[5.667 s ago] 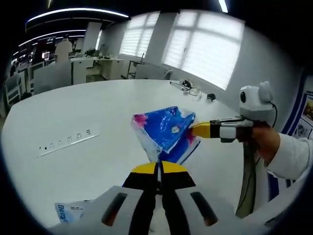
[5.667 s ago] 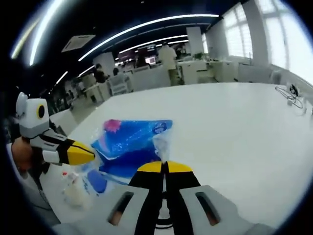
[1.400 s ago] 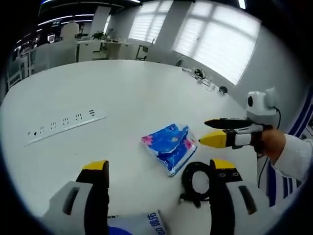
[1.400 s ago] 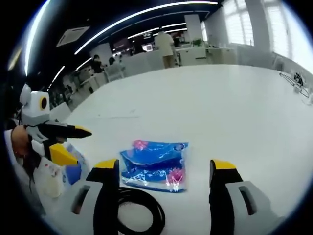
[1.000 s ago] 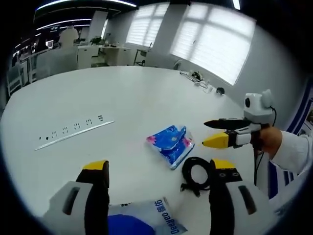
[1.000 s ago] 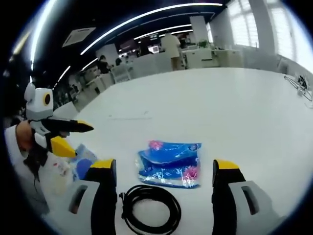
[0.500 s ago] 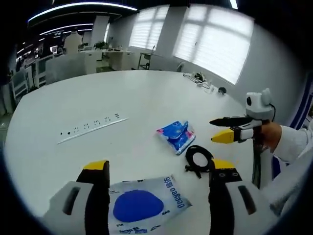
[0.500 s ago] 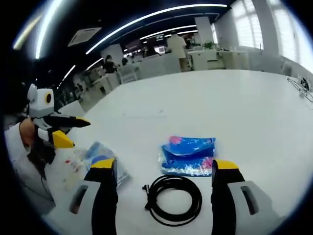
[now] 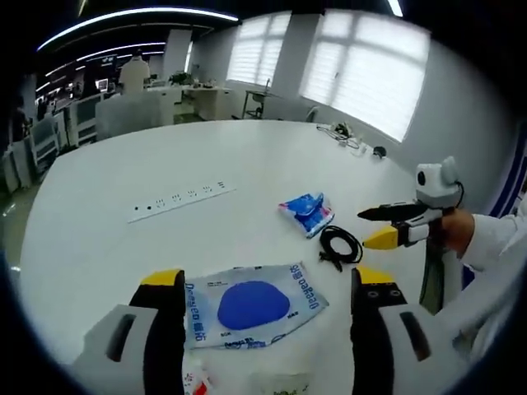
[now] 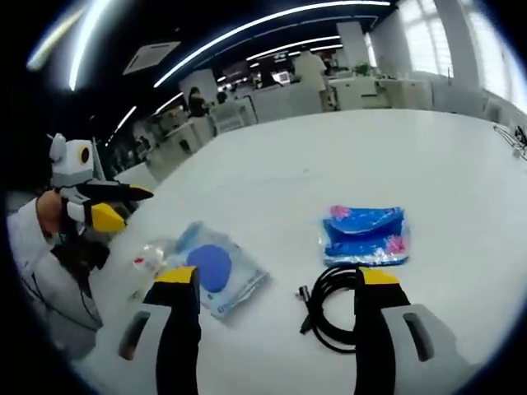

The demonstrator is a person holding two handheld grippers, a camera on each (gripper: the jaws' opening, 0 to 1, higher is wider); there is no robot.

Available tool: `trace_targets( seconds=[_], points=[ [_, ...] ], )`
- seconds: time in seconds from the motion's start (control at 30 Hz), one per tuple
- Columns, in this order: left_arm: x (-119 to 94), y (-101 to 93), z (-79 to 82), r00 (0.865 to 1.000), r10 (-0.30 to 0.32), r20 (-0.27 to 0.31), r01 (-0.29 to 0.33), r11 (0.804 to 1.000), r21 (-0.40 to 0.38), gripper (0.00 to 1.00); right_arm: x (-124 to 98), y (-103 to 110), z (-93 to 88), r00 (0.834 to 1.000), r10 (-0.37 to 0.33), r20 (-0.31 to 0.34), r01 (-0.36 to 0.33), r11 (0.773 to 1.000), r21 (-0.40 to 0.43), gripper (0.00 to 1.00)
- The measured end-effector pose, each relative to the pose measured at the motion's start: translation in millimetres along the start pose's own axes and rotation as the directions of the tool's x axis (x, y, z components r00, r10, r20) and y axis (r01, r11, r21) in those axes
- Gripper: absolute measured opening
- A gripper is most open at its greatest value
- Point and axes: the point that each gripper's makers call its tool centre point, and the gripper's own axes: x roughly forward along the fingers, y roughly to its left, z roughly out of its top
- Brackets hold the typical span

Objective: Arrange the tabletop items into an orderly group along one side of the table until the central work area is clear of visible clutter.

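- White counter edge carries a row: blue crinkled plastic pouch, black coiled cable, clear bag with blue disc.
- Left gripper and right gripper gape, empty.
- Next pick: approach low, straddle squarely, close gently.

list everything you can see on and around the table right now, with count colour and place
table: 1, white, large and rounded, under everything
tissue pack: 1, blue with pink, lying flat beyond the cable
cable: 1, black, coiled, between the tissue pack and the pouch
pouch: 1, pale with a blue oval, flat on the table between the left gripper's jaws in its view
small clear packet: 1, clear with a red spot, beside the pouch
socket strip: 1, white, set in the table top
cables: small dark tangle, far end near the windows
desks and people: background, too far to count
left gripper: yellow tips, jaws apart
right gripper: yellow tips, jaws apart
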Motion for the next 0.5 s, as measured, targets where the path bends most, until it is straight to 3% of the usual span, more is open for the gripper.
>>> trace_targets(
  seconds=[0.5],
  points=[
    [-45.3, 26.1, -26.8, 0.999, -0.023, -0.048, 0.025, 0.999, 0.032, 0.84, 19.5, 60.6, -47.6, 0.999, -0.015, -0.037, 0.018, 0.996, 0.084, 0.72]
  ],
)
